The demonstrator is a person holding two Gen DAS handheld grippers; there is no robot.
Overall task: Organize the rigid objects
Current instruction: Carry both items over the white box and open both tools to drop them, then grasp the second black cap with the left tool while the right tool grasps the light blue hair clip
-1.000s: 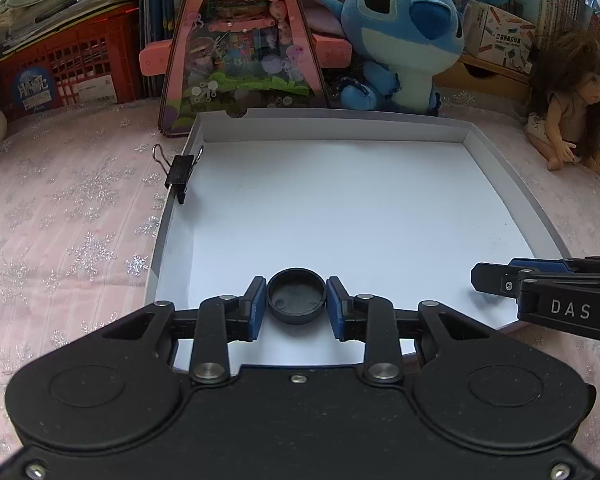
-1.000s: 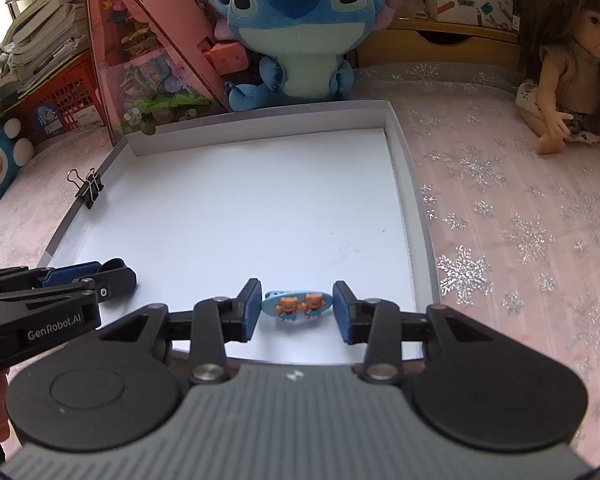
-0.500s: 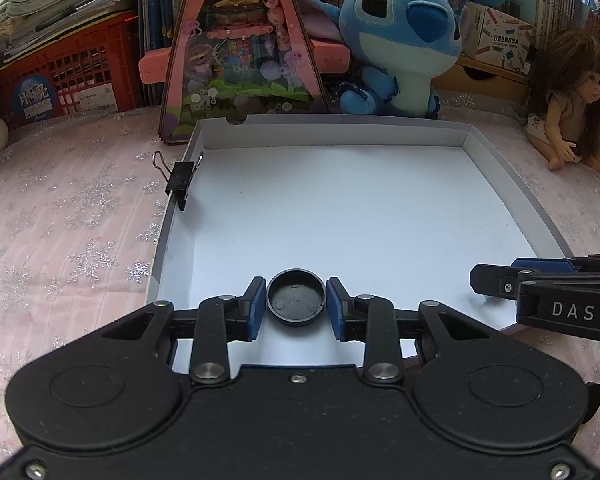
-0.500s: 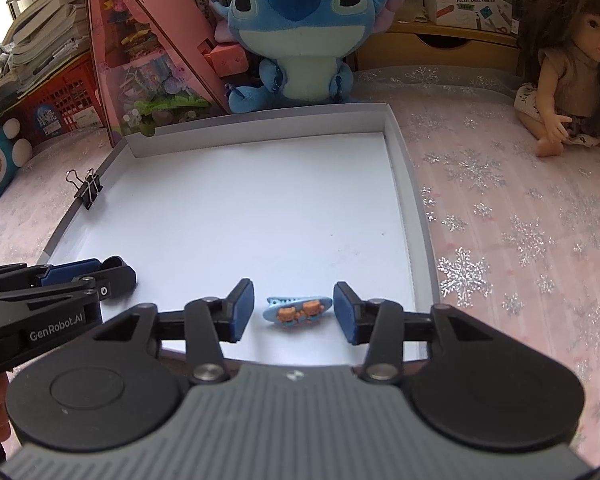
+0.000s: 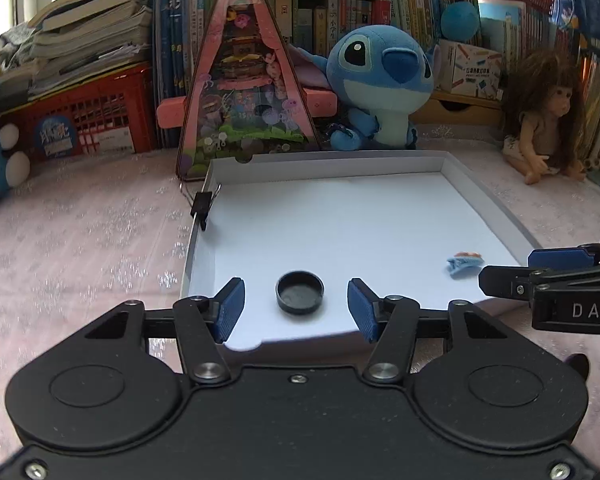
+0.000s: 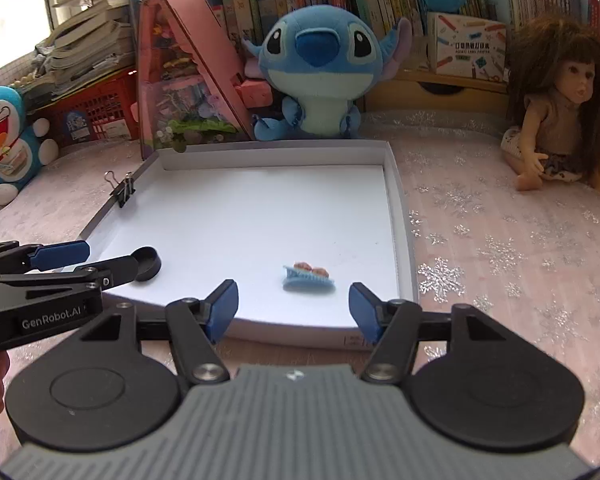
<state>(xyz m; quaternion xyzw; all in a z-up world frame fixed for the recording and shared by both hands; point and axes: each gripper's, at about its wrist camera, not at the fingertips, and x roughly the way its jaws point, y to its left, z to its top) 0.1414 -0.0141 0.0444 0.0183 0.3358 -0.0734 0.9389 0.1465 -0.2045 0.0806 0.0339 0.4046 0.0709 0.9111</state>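
Observation:
A shallow white tray (image 5: 484,196) (image 6: 396,184) lies on the pink snowflake cloth. A round black cap (image 5: 300,293) (image 6: 147,263) rests on the tray floor near its front left corner. My left gripper (image 5: 296,309) (image 6: 96,262) is just behind the cap with its jaws opening, and the pads stand clear of it on both sides. A small blue hair clip (image 6: 309,279) (image 5: 463,262) with orange figures lies near the tray's front right. My right gripper (image 6: 293,306) (image 5: 512,270) is behind the clip with its jaws opening and nothing touching its pads.
A black binder clip (image 5: 203,205) (image 6: 123,192) grips the tray's left wall. Behind the tray stand a pink triangular toy house (image 5: 246,92), a blue plush (image 6: 320,64) and a doll (image 6: 560,120). A red crate (image 5: 88,116) and books line the back.
Both grippers let go and opened: the cap and the hair clip now lie free on the tray. Both grippers pulled back and rose a little.

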